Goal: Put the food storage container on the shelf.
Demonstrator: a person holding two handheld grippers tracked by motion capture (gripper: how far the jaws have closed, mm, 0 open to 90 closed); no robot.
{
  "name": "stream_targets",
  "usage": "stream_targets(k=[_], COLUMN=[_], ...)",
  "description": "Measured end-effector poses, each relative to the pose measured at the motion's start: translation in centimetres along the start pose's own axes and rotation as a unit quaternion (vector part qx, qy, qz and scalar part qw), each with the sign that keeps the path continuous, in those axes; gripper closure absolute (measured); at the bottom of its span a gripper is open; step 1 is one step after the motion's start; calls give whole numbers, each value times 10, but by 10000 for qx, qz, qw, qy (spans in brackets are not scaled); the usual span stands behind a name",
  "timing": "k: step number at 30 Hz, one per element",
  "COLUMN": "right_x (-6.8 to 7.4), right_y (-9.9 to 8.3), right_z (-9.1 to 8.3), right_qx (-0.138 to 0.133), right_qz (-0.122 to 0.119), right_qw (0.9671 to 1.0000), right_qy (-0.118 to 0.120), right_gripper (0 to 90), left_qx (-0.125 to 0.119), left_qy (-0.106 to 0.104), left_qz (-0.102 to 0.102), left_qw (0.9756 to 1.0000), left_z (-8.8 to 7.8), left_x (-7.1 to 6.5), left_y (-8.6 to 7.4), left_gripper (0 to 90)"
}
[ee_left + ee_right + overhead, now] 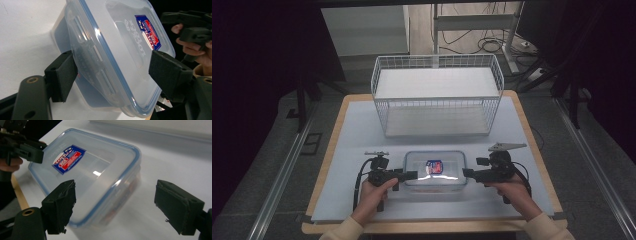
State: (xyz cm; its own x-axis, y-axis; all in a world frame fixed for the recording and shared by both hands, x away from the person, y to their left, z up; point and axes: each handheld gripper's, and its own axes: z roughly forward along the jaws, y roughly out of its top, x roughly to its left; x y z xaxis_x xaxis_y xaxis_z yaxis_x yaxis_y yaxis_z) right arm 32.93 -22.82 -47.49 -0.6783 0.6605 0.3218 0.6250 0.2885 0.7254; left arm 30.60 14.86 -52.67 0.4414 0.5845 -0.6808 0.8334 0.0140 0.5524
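Note:
A clear plastic container [435,172] with a blue-rimmed snap lid and a red and blue label lies flat on the white mat at the table's front. My left gripper [411,175] is at its left end. In the left gripper view [116,71] the jaws stand open astride that end of the container [120,50], one pad close by the side flap. My right gripper [467,173] is at the container's right end. In the right gripper view [117,203] it stands open, its pads spread wide of the container's [85,175] near corner.
A white wire basket [437,100] with a shelf stands behind the container at the table's far side. The white mat [357,130] covers most of the wooden tabletop. Dark stands and cables surround the table.

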Motion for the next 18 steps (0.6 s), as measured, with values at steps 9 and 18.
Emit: stream_targets(k=[9, 18], right_x=[-12, -15], right_y=[2, -2], right_z=[25, 35], right_qx=[326, 473], right_qz=[541, 937], right_qw=[9976, 9902], right_qy=[300, 926], right_gripper=[191, 219], left_qx=[-18, -38], left_qy=[-8, 2], left_qz=[-10, -21], left_qw=[10000, 10000], left_z=[0, 0], left_x=[0, 0], left_y=[0, -1], left_gripper=[240, 241])
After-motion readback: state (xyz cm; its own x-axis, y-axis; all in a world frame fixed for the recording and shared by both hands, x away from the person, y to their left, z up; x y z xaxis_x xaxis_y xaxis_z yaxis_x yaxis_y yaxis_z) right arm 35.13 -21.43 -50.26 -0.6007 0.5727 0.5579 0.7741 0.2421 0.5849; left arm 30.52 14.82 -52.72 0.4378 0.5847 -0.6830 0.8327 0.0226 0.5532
